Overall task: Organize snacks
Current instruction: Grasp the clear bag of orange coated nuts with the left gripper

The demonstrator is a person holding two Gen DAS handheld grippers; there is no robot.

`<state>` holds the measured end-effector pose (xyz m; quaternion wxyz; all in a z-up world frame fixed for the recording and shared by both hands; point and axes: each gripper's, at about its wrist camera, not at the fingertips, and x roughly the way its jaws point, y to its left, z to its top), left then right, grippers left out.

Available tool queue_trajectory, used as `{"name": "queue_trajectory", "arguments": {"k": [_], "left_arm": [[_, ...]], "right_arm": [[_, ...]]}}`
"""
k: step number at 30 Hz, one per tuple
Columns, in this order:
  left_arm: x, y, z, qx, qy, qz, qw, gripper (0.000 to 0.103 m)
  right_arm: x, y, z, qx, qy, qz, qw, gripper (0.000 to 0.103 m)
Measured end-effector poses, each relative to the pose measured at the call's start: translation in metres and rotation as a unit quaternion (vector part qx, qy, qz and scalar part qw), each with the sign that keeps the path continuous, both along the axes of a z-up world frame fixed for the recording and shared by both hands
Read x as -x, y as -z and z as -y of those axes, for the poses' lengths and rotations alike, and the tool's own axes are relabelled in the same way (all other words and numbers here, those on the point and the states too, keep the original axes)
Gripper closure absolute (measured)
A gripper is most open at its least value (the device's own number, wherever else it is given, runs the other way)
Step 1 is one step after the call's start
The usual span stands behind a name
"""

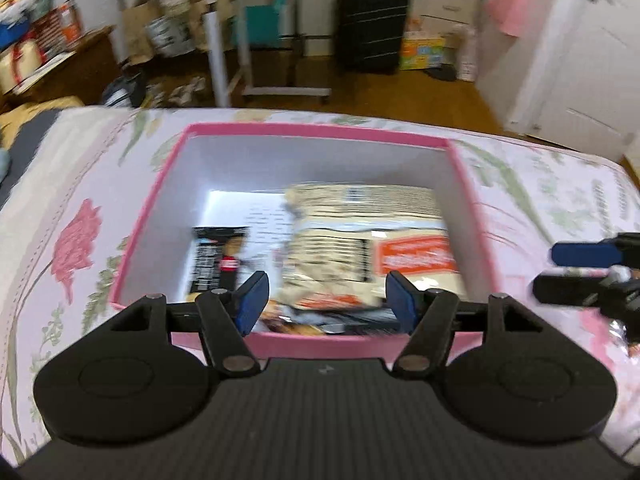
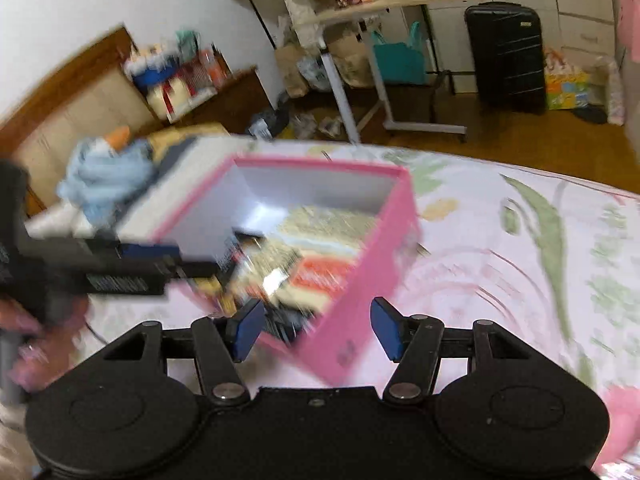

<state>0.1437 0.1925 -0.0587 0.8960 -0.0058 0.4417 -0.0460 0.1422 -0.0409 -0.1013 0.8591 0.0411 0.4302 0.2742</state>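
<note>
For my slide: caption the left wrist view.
Open left tongs above a pink cardboard box holding snack packets on a floral bedsheet.

Beyond your floral bedspread (image 1: 520,184): black suitcase (image 1: 372,20) by white cabinets, rolling side table (image 2: 384,4), teal bag (image 2: 400,60) beneath it.

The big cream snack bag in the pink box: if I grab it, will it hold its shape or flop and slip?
The cream snack bag looks like creased, glossy film, so it will probably flop and crinkle, and may slip between pads. It fills much of the pink box yet looks puffy, so likely light for its size.
</note>
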Motion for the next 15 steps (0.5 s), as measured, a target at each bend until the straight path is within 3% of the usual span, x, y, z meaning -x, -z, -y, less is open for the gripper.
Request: {"name": "queue_trajectory", "arguments": {"k": [3,8,15], "left_arm": [[0.012,-0.013,0.023,0.007,0.039,0.007,0.9992,0.039],[0.024,-0.025,0.065,0.019,0.088,0.01,0.9959,0.038],[0.024,-0.015,0.132,0.044,0.151,-0.012,0.9875,0.038]], "right_arm": [[0.019,-0.004,0.019,0.031,-0.006,0.001,1.0,0.039],[0.044,-0.012,0.063,0.039,0.021,0.016,0.999,0.039],[0.065,-0.005,0.147,0.045,0.123,0.02,0.991,0.038]]}}
